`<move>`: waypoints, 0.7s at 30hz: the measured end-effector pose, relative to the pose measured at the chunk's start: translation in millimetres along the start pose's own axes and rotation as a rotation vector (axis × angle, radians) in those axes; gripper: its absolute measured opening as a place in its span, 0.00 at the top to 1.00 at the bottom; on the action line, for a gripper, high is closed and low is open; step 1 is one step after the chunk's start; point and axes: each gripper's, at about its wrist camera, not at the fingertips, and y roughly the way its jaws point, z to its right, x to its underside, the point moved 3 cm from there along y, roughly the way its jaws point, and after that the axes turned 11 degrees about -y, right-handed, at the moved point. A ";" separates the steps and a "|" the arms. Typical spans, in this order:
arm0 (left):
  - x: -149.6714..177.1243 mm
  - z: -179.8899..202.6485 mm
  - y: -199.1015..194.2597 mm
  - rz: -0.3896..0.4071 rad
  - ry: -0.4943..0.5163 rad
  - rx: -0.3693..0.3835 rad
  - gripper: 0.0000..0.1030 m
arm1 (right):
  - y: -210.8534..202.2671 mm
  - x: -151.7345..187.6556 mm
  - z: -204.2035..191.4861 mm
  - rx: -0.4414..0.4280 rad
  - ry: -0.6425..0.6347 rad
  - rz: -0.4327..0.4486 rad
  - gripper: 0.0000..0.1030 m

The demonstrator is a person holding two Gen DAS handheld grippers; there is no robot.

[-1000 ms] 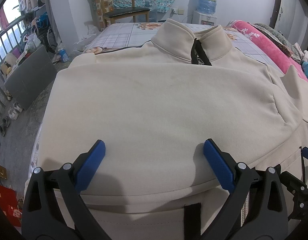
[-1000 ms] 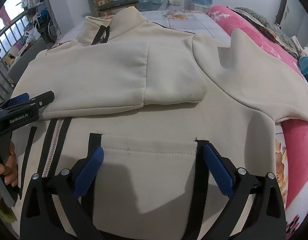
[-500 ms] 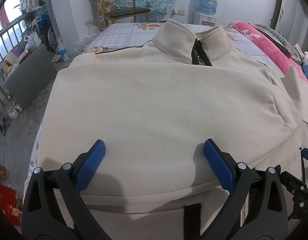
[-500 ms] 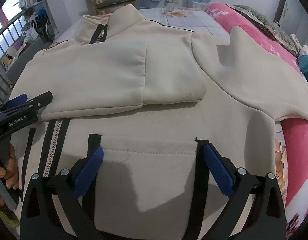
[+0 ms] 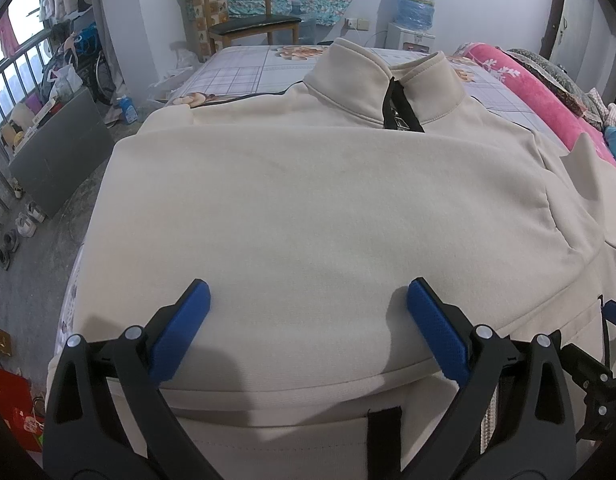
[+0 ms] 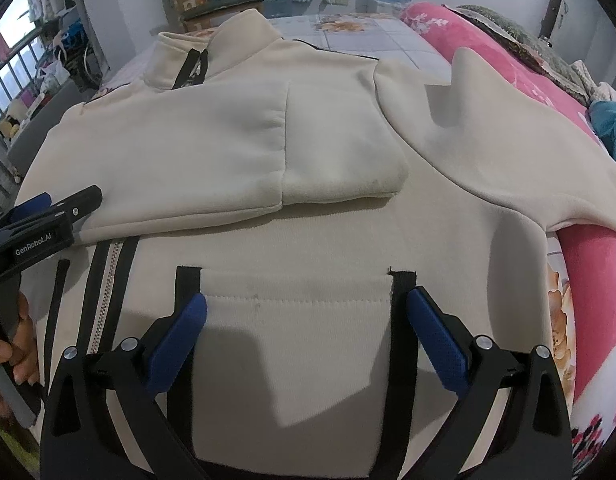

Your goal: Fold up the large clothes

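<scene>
A: Where does the jacket [image 6: 308, 240] lie?
B: Flat on the bed [image 5: 243, 72], collar [image 5: 384, 80] farthest away, one sleeve [image 6: 227, 160] folded across its chest.
A: And beside it?
B: A rolled blanket [image 6: 520, 64] on the right.

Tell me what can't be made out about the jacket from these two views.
- Jacket hem: cut off by the bottom edge and the right gripper, right wrist view.
- Right sleeve cuff: runs off the right edge, same view.
- Zipper upper part: covered by the folded left sleeve.
- Chest label: too small to read, left wrist view.
</scene>
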 end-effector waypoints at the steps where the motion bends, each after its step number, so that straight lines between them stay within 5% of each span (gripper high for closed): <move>1: 0.1 0.4 -0.1 0.000 0.000 0.000 0.08 | -0.2 0.2 0.4 -0.002 -0.002 -0.004 0.06; 21: 0.7 1.2 0.4 0.005 0.001 -0.008 0.08 | -3.2 8.9 -0.2 -0.002 -0.013 -0.005 0.06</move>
